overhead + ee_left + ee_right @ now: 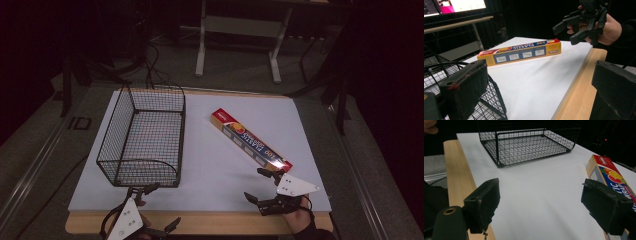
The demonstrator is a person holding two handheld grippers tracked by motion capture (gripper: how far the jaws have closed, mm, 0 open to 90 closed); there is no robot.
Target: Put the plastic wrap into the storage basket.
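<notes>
A long yellow-and-blue plastic wrap box [250, 140] lies at a slant on the white mat, right of centre. An empty black wire basket [142, 135] stands on the left of the mat. My left gripper [162, 206] hovers open at the front edge, just off the basket's near corner. My right gripper [254, 184] is open near the box's near end, with nothing between its jaws. In the left gripper view, the box [520, 52] lies ahead and the right gripper [579, 25] hangs beyond it. In the right gripper view, the box [610, 173] is by the right jaw and the basket [529, 145] lies ahead.
The white mat [210, 170] covers a wooden table whose bare front strip [225, 222] shows. A grey desk frame [240, 30] stands behind the table, and cables [150, 60] trail on the floor. A lit monitor [456, 6] glows far off in the left gripper view.
</notes>
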